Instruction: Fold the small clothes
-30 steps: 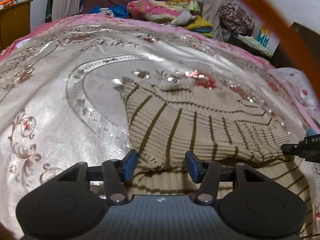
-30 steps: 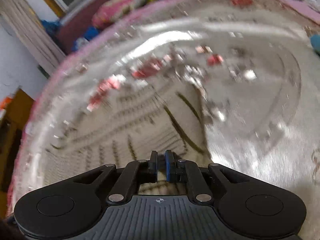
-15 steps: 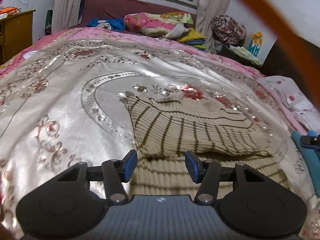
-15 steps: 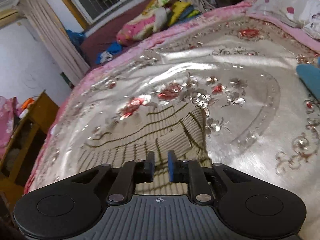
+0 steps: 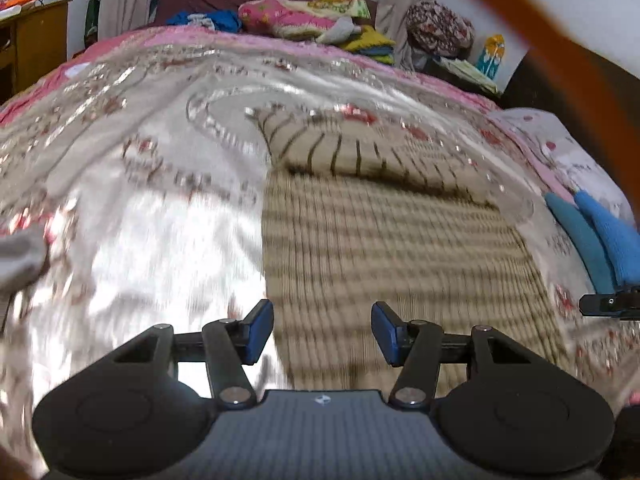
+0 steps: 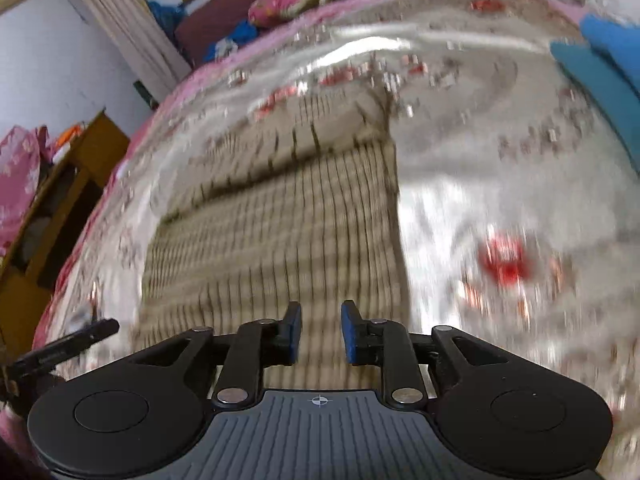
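A beige ribbed sweater with dark brown stripes lies flat on the shiny floral bedspread, its far part folded back over itself. My left gripper hovers open above the sweater's near left edge, nothing between its blue pads. In the right wrist view the same sweater stretches ahead, and my right gripper hangs over its near right part. Its jaws are opening and hold nothing. Both views are motion-blurred.
Blue garments lie at the bed's right side, also in the right wrist view as blue garments. A grey cloth shows at the left edge. Pillows and piled clothes sit at the bed's far end. A wooden cabinet stands beside the bed.
Both grippers have pulled back toward the sweater's near end, away from the folded part. The right gripper, shut before, has let its jaws part. The left stayed open.
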